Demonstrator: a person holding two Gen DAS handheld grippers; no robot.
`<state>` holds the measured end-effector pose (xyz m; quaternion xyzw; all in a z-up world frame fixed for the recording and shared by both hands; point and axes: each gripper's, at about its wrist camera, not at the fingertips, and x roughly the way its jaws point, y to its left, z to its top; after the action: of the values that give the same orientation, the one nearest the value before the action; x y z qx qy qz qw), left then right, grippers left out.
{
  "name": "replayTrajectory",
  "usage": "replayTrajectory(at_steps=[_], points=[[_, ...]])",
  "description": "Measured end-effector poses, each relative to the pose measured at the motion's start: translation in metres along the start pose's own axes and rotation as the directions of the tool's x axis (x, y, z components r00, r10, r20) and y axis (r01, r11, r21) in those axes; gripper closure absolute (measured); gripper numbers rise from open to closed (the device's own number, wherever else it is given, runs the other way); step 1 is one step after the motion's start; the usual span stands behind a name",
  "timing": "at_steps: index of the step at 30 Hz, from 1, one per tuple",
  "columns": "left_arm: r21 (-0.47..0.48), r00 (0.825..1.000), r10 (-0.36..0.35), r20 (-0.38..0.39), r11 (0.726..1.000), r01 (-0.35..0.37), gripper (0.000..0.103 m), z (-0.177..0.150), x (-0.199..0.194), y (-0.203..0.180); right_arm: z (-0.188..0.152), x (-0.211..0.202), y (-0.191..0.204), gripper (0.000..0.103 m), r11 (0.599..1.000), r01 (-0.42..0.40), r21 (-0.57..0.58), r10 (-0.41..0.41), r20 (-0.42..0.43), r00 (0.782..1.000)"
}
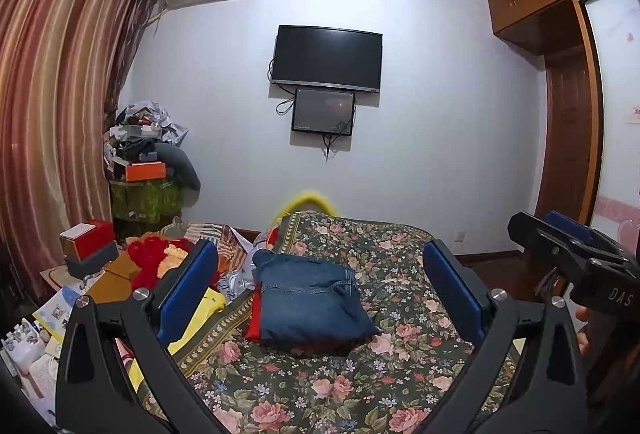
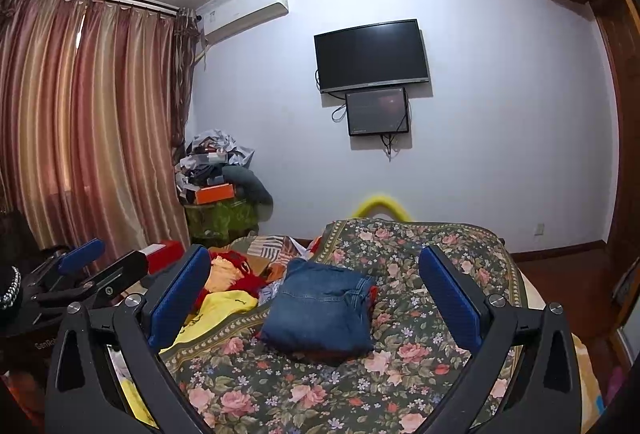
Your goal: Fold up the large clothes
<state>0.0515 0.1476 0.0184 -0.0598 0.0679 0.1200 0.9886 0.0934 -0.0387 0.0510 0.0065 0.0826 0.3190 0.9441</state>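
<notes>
A: Why do the left gripper and right gripper both hang spread wide, grasping nothing?
B: The folded jeans rest squarely on red cloth on the floral bedspread – probably finished

Ahead of my spread jaws, a floral-covered bed carries folded jeans atop a red garment.

left wrist: over bed, facing wall | right wrist: alongside, same
</notes>
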Motion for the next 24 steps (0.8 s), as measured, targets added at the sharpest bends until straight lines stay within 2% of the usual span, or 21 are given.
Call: replayTrajectory(at_steps=[11,24], points=[[0.003,1.0,-0.002,0.003,1.0,0.002,0.0,-0.0007,-0.0009,0.0015,0.0002,0.0007,0.003,0.0,1.0,0.01,-0.008,-0.01,-0.012,1.0],[0.01,0.999,-0.041,-0.012,0.999,0.041,0.0,-0.0005,-0.0024,-0.0025,0.0022,0.0002,0.0034,0.0,1.0,0.02,-0.016,-0.02,-0.013,1.0]])
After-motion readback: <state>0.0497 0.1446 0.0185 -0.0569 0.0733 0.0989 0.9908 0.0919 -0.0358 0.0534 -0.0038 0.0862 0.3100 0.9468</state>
